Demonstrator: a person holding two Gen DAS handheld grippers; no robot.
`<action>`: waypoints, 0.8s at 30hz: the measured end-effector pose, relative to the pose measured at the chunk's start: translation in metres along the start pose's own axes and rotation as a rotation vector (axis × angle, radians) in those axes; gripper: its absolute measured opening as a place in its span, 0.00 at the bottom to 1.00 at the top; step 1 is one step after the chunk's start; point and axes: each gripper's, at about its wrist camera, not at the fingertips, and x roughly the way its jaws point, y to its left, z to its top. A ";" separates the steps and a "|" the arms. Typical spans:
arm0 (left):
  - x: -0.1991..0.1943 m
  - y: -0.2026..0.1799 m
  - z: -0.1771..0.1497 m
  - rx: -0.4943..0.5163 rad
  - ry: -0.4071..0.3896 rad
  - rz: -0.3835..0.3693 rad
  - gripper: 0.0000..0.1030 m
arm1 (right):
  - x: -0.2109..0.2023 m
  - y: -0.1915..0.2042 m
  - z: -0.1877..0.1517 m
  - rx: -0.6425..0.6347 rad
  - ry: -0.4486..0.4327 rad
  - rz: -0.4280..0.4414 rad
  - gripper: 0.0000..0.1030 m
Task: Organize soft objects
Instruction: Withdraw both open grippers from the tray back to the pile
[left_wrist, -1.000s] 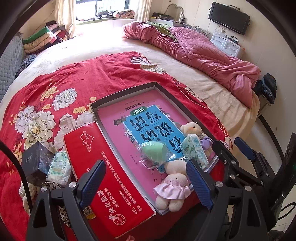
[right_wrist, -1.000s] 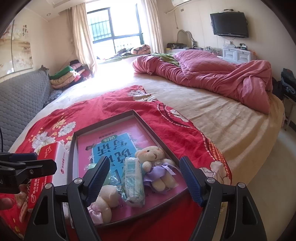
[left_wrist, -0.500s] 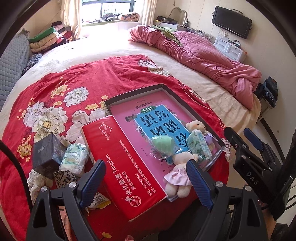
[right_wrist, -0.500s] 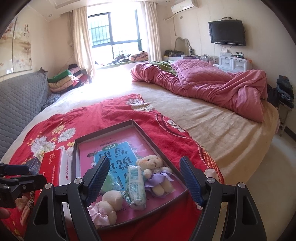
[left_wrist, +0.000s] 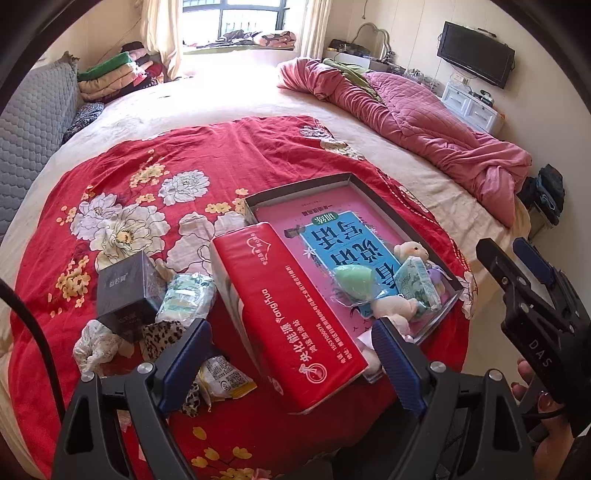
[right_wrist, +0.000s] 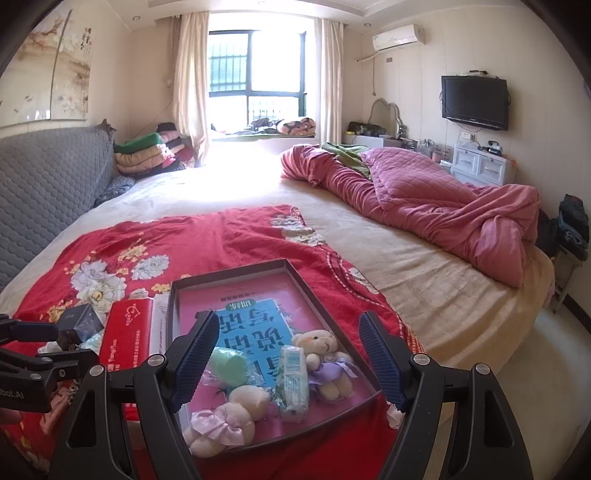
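Pulling back, both cameras now see more room than before. The left gripper (left_wrist: 291, 363) and right gripper (right_wrist: 290, 360) stand wide apart, holding nothing. Soft toys lie in the tray (right_wrist: 306, 284), lower middle, on the red blanket (left_wrist: 155, 155).

Pink-skirted teddy (left_wrist: 393, 308) half hidden behind left gripper (left_wrist: 291, 365) jaws.

Far half of the tray (right_wrist: 295, 280) is wide open; near end's crowded with toys, red tissue pack (left_wrist: 284, 317) hugging its left wall.
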 end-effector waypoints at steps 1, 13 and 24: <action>-0.002 0.002 -0.001 0.000 -0.002 0.007 0.86 | -0.002 0.003 0.002 -0.007 -0.006 0.007 0.77; -0.026 0.040 -0.019 -0.043 -0.017 0.050 0.86 | -0.019 0.046 0.011 -0.050 -0.015 0.122 0.77; -0.057 0.089 -0.033 -0.106 -0.045 0.113 0.86 | -0.031 0.092 0.012 -0.106 -0.010 0.235 0.77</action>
